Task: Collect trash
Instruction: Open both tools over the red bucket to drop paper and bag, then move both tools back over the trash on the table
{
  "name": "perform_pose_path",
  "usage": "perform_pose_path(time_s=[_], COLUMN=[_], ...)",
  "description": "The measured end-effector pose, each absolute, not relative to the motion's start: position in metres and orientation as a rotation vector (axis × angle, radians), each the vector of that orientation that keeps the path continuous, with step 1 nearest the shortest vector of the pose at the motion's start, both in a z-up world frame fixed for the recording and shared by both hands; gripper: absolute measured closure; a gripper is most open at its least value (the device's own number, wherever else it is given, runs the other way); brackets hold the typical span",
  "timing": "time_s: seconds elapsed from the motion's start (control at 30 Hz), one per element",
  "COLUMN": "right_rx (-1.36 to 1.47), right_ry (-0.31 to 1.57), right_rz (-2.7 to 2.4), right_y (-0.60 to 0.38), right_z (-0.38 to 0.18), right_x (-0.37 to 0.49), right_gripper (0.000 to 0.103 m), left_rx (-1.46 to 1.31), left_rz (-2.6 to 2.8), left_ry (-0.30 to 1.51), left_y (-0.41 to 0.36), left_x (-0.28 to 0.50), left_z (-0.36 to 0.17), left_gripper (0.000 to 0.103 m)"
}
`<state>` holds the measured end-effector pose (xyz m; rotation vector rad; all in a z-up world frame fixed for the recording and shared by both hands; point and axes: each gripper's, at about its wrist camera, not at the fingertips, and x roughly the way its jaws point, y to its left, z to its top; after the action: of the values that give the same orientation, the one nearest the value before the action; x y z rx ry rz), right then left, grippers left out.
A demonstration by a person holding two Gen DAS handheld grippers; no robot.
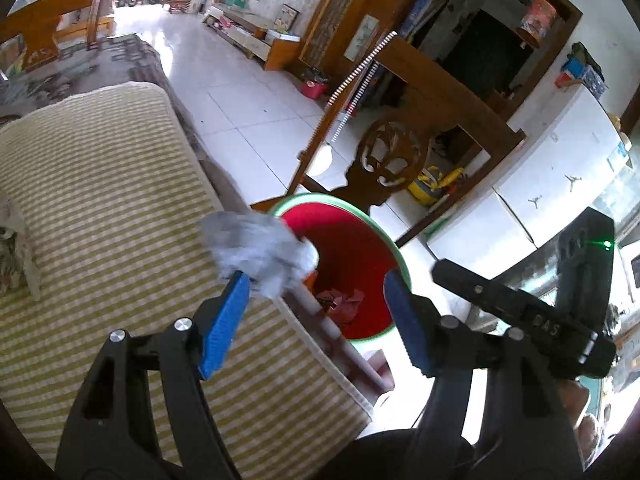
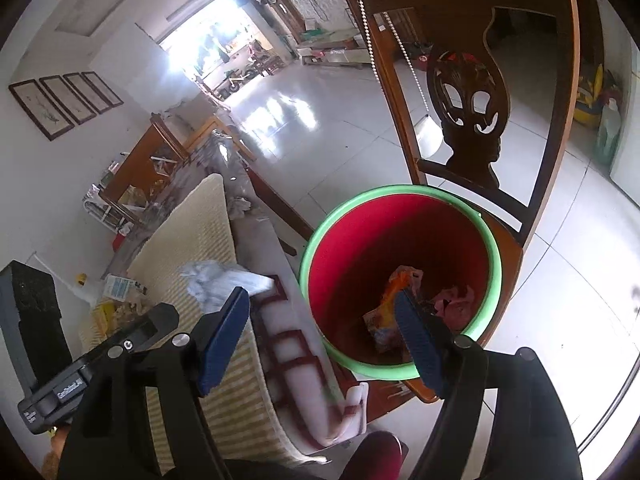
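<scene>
Left tongs point(image 1: 316, 292) parted wide, gripping nothing; crumpled tissue point(image 1: 260, 254) at left pad's tip, on striped desk point(image 1: 100, 200) edge. Right tongs point(image 2: 322, 312) equally spread, empty, above green-rimmed red bin point(image 2: 400, 256) holding wrappers point(image 2: 390, 304), on wooden chair point(image 2: 472, 128).
</scene>
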<state>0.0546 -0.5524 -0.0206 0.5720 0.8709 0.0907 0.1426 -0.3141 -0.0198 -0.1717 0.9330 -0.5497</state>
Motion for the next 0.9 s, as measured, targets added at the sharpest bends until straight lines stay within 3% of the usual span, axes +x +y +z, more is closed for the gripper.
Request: perform_pose_path(time_s=[0.23, 0.6, 0.9], right_rx=[0.576, 0.596, 0.627], right_ry=[0.859, 0.87, 0.857], right_rz=[0.112, 0.101, 0.042], right_y=[-0.546, -0.55, -0.571], right_z=[-0.016, -0.021, -0.02], right_x=[0.054, 0.053, 0.041], right_gripper=[0.029, 0.029, 0.027], left_rx=[-0.209, -0.326, -0.291], left_rz=[-0.48, -0.687, -0.699], left_ry=[0.994, 1.161, 1.027], left_y=[-0.301, -0.341, -0.337], left_x=[0.161, 0.176, 0.158], left_z=[-0.037, -0.058, -0.033], left_gripper=[0.036, 0.036, 0.036])
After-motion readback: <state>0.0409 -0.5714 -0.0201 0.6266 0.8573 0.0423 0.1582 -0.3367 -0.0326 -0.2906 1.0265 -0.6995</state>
